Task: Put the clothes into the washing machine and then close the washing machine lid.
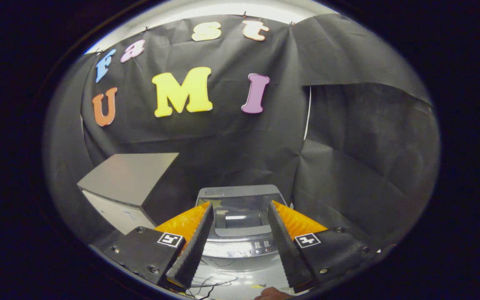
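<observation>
**Washer lid down, gripper holding nothing**

A grey box (129, 181) sits on the left. The washing machine (240, 225) stands beyond the fingers, in the gap between them, with its lid (240, 208) down. The gripper (240, 237) is spread wide and holds nothing. Black cloth (348, 166) hangs behind.

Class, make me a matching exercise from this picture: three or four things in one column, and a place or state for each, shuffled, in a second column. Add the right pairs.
Things:
1. washer
2. grey box
3. gripper
4. cables

Places or states:
A. open, holding nothing
B. on the floor below the fingers
C. ahead, seen between the fingers, lid shut
D. beside the washer, by the black cloth wall

Pairs: 1-C, 2-D, 3-A, 4-B
</observation>
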`<action>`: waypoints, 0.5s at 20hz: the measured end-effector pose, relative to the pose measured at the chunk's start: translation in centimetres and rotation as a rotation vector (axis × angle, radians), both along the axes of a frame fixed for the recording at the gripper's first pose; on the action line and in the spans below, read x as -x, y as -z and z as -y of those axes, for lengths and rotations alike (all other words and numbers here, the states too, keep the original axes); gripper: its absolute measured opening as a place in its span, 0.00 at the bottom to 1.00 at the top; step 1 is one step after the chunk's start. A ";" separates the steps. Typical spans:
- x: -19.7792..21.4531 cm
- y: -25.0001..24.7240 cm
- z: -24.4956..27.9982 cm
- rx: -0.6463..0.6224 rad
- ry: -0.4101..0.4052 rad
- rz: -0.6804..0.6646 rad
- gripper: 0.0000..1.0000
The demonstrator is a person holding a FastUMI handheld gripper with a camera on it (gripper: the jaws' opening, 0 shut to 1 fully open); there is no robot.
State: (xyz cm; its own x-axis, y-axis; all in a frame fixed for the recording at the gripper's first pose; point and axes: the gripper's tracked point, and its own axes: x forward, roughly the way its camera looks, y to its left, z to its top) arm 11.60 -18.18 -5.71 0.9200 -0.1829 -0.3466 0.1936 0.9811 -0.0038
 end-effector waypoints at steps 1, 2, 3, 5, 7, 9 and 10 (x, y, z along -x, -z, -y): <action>1.0 -0.5 0.1 0.011 -0.016 0.014 0.83; 2.2 -1.2 0.3 0.022 -0.032 0.027 0.83; 3.4 -1.8 0.5 0.024 -0.044 0.038 0.83; 6.1 -3.2 0.9 0.013 -0.067 0.070 0.84; 9.1 -4.4 1.6 0.013 -0.084 0.102 0.91; 12.2 -4.8 2.0 0.017 -0.103 0.130 0.98; 13.7 -5.2 2.1 0.015 -0.116 0.144 1.00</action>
